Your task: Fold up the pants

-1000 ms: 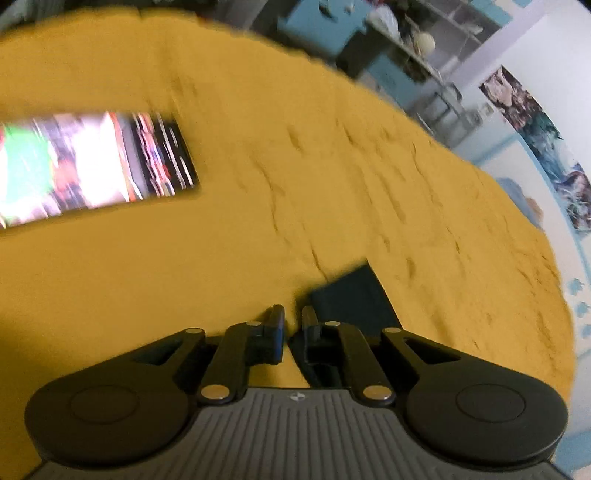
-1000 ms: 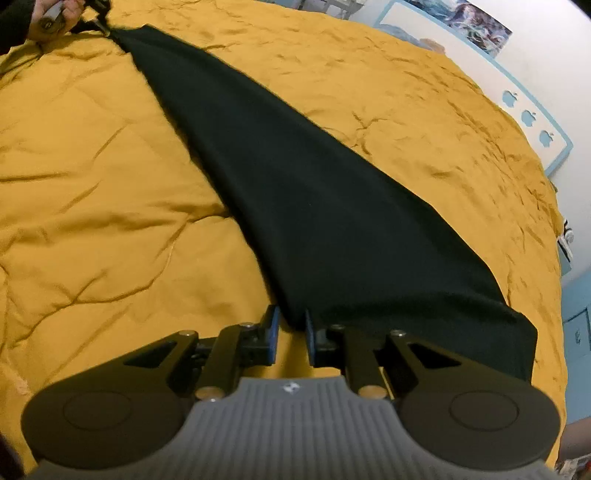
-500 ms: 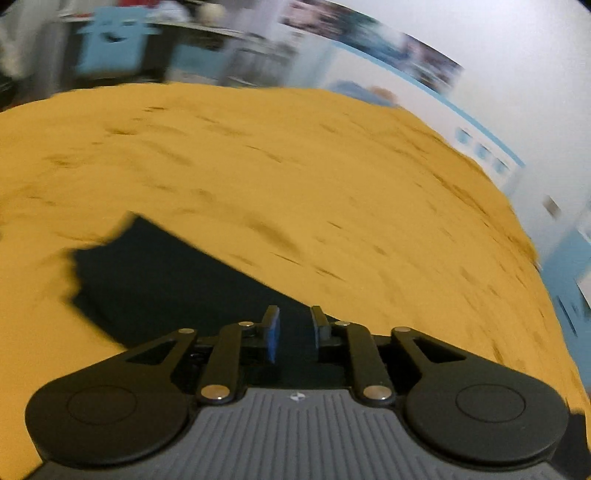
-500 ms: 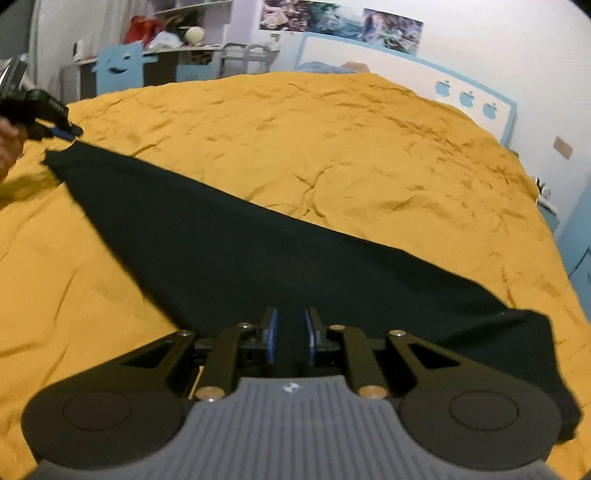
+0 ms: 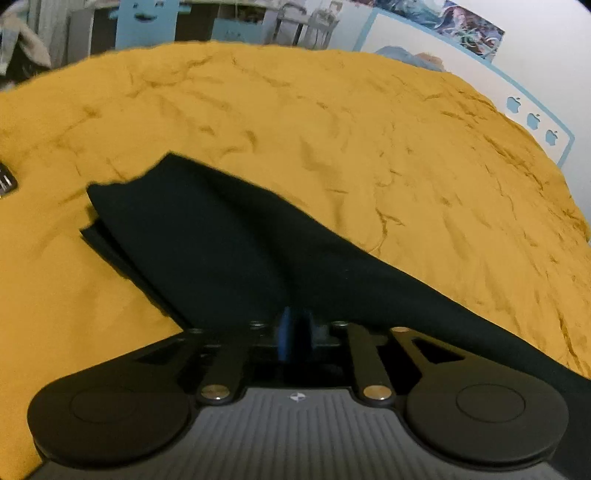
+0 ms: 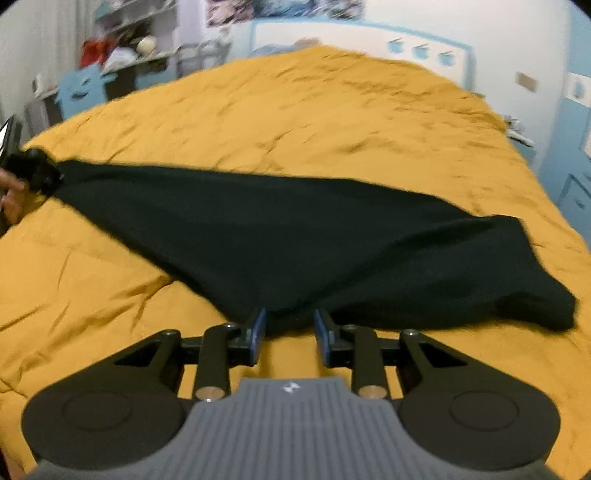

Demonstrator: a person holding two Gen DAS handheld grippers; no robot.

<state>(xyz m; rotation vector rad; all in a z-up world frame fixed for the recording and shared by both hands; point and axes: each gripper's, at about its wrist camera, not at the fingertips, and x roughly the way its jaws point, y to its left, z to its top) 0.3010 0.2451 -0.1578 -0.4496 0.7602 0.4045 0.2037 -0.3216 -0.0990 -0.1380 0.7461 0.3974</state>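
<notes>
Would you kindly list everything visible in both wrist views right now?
pants: one pair, black, stretched across the bed between the two grippers
bedspread: one, mustard yellow, wrinkled, covering the bed
headboard: one, white with blue trim and apple shapes, far end of the bed
posters: several, blue-toned, on the wall above the headboard
shelves: cluttered, far left of the room
blue face-shaped cutout: one, left of the bed
left gripper: black, jaws shut on one end of the pants
right gripper: black with blue pads, jaws open at the edge of the pants
</notes>
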